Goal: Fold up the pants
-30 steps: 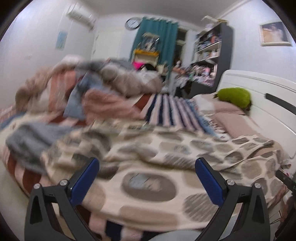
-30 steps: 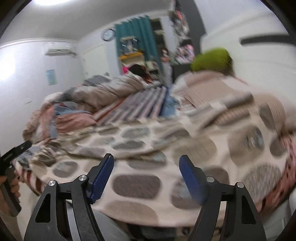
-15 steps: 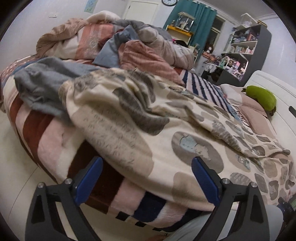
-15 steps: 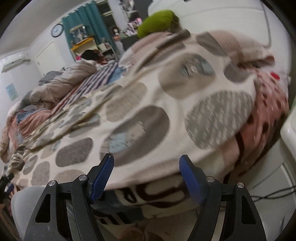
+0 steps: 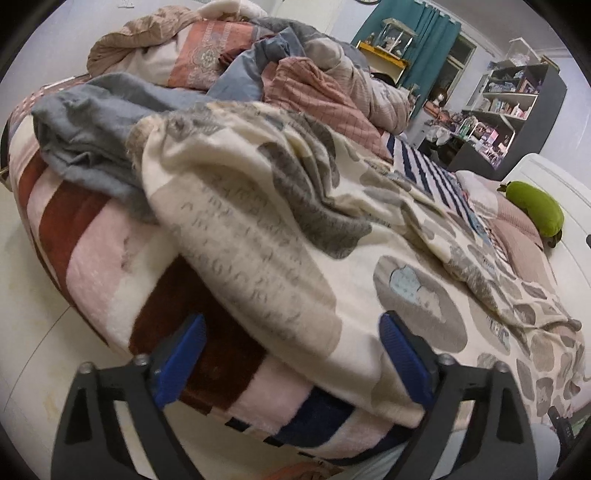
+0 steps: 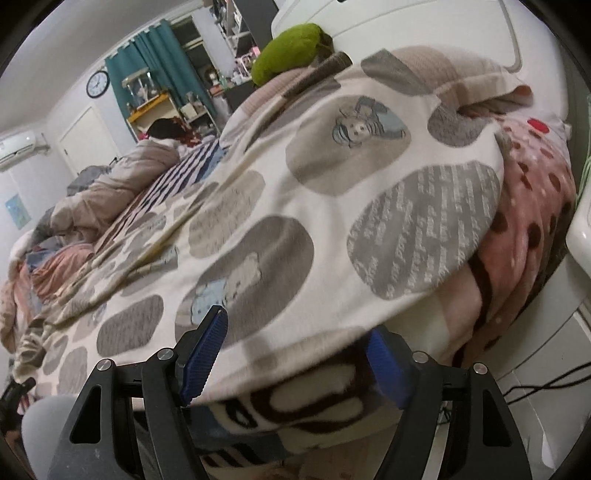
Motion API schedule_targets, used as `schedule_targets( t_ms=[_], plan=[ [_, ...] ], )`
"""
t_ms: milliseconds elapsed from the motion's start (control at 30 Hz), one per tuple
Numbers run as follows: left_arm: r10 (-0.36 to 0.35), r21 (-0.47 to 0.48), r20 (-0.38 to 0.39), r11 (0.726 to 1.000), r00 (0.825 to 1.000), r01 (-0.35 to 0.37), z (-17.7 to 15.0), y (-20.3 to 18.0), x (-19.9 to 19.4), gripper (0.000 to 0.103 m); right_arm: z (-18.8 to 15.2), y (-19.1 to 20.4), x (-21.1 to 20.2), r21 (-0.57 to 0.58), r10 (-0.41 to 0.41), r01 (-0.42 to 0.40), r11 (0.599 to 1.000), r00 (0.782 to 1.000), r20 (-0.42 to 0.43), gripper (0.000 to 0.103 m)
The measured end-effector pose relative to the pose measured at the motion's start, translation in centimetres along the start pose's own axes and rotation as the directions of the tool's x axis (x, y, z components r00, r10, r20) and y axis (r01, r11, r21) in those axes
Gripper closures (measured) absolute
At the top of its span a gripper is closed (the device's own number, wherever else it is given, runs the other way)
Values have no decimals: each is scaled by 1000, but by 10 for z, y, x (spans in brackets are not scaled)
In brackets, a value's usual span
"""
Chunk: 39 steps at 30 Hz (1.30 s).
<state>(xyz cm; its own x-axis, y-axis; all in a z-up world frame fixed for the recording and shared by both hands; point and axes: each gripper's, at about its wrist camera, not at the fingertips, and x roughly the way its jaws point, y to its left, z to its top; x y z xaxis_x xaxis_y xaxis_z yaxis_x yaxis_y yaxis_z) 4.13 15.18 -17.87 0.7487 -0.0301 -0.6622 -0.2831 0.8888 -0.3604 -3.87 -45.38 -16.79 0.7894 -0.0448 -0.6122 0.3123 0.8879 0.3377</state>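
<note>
Cream fleece pants [image 5: 280,236] with grey oval patches lie spread across the bed, their near edge hanging over a striped blanket [image 5: 92,251]. My left gripper [image 5: 291,354] is low at that edge. Its jaws are closing, with the pants' hem and the blanket between the blue pads [image 5: 181,350], not pinched. In the right wrist view the same pants [image 6: 288,206] fill the bed. My right gripper [image 6: 295,358] sits at their near hem, its jaws closing slightly. One pad [image 6: 203,350] lies over the cloth, and nothing is gripped.
A grey garment [image 5: 92,122] and rumpled quilts [image 5: 314,74] pile up at the far side. A green plush [image 6: 291,51] rests by the white headboard [image 6: 424,22]. A pink dotted blanket [image 6: 528,206] hangs at the right corner, cables [image 6: 546,384] below. Pale floor [image 5: 29,295] lies at left.
Both grippers have dropped and tilted down to the bed's near edge, so the pants' hem now lies between their pads. The left jaws have narrowed somewhat.
</note>
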Motion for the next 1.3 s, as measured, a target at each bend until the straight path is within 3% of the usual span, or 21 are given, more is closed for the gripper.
schedule_targets(
  t_ms=[133,200,233,267,300,367,400,667,833,1067,1300],
  plan=[
    [-62,6,22,998,998,62,11,-6,4,28,8,10,2,-22,-20,21,1000,999,30,53],
    [-74,-2,11,997,997,74,15,-8,9,42,12,14,3,-26,-11,12,1000,999,46,72],
    [-75,-5,8,997,997,75,17,-8,11,45,14,18,4,-34,-3,5,999,999,52,75],
    [-68,-5,4,998,998,68,18,-9,12,56,15,19,5,-40,1,2,999,998,56,82],
    [-64,0,-1,998,998,64,19,-11,12,74,16,21,5,-42,3,0,999,998,64,92],
    [-49,9,-20,999,999,50,24,-13,11,94,19,22,2,-50,15,-11,999,996,86,96],
    [-46,15,-26,999,999,47,26,-15,9,97,21,22,0,-55,28,-23,998,994,103,98],
    [24,114,57,993,998,-31,57,-57,-20,101,38,17,-7,-94,134,-120,988,977,167,101],
    [48,176,119,982,992,-68,86,-84,-26,101,63,22,-10,-142,220,-193,971,952,213,102],
    [23,173,150,984,988,-49,118,-103,-24,101,100,24,-7,-170,286,-248,954,922,261,102],
    [7,201,174,979,985,-43,137,-122,-17,101,130,33,1,-205,317,-266,942,908,275,103]
  ],
)
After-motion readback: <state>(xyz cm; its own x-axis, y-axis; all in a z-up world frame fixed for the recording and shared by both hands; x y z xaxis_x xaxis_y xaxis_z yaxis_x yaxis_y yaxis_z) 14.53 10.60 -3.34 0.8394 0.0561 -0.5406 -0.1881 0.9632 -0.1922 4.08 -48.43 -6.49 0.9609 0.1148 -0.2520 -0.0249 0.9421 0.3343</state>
